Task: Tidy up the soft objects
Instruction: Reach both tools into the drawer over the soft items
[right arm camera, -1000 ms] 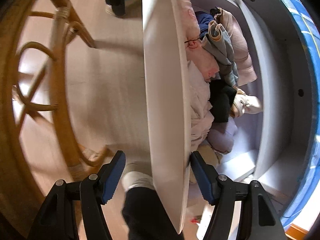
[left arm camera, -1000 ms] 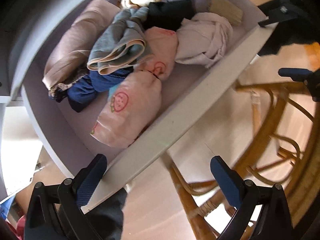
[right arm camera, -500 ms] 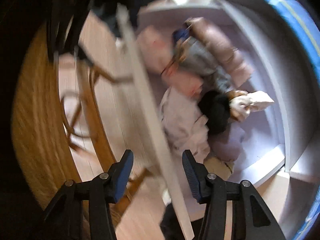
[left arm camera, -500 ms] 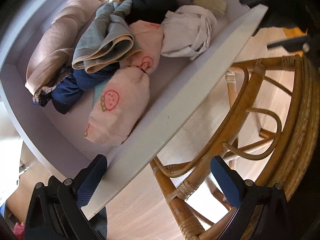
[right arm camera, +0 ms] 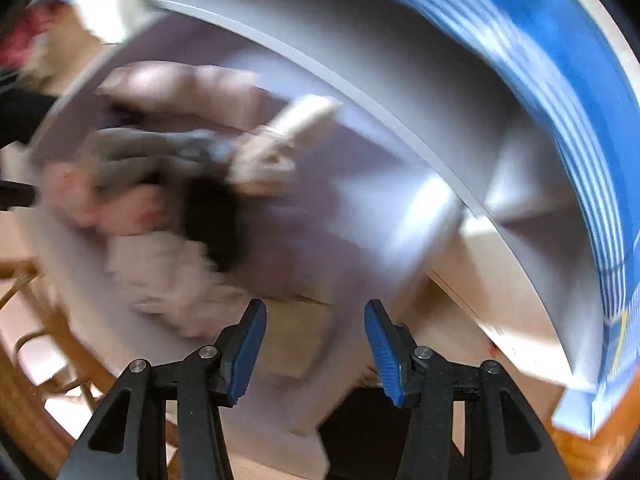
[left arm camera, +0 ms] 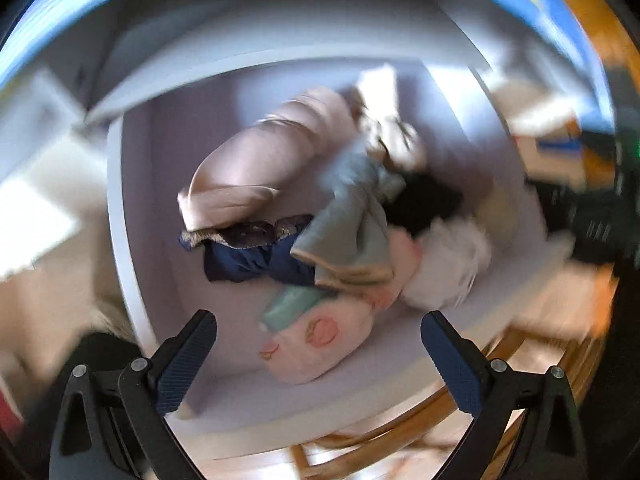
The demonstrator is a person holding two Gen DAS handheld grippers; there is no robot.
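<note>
Both grippers have been swung off the drawer's front board and are now held over the open drawer [left arm camera: 120, 208], pointing down into it. Left gripper [left arm camera: 318, 344] is spread wide with nothing between its pads; the pink strawberry-print bundle [left arm camera: 316, 340] lies just ahead of it, the grey folded cloth [left arm camera: 352, 232] and navy garment [left arm camera: 256, 260] farther ahead. Right gripper [right arm camera: 315, 340] is held partly open and empty, with blurred clothes [right arm camera: 168, 208] ahead to its left. Emptiness suits a first pick, probably the nearest bundle.

Bright daylight, heavy motion blur, fisheye-warped edges.
</note>
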